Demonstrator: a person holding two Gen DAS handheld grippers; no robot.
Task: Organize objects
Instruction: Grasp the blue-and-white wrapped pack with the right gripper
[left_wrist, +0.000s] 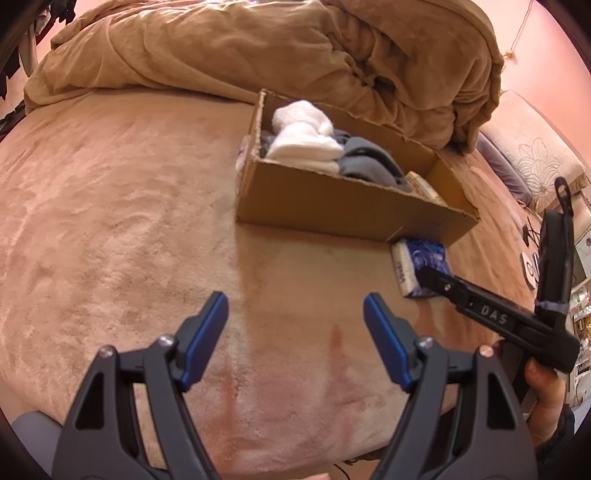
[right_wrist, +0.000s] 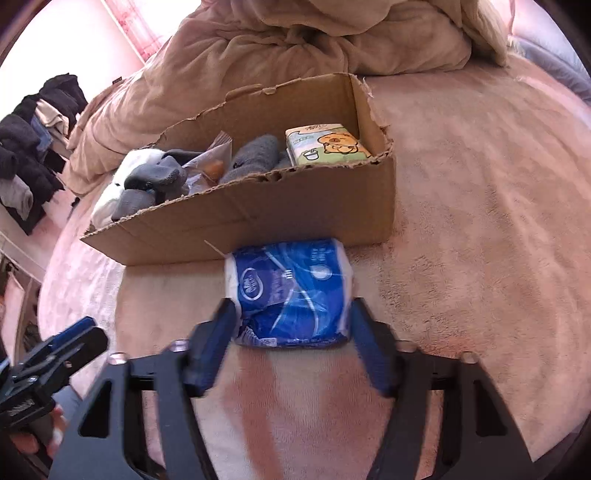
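R gripper (right_wrist: 291, 325) astride tissue pack (right_wrist: 291, 291)

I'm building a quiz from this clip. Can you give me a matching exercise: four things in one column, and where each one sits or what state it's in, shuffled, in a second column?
Things:
1. blue tissue pack
2. yellow tissue pack
3. white socks
4. left gripper

Places or states:
A. in the cardboard box, at its right end in the right wrist view
B. open over bare blanket, holding nothing
C. on the blanket in front of the box, between the right gripper's fingers
D. in the box, at the end opposite the yellow tissue pack

Pairs: 1-C, 2-A, 3-D, 4-B
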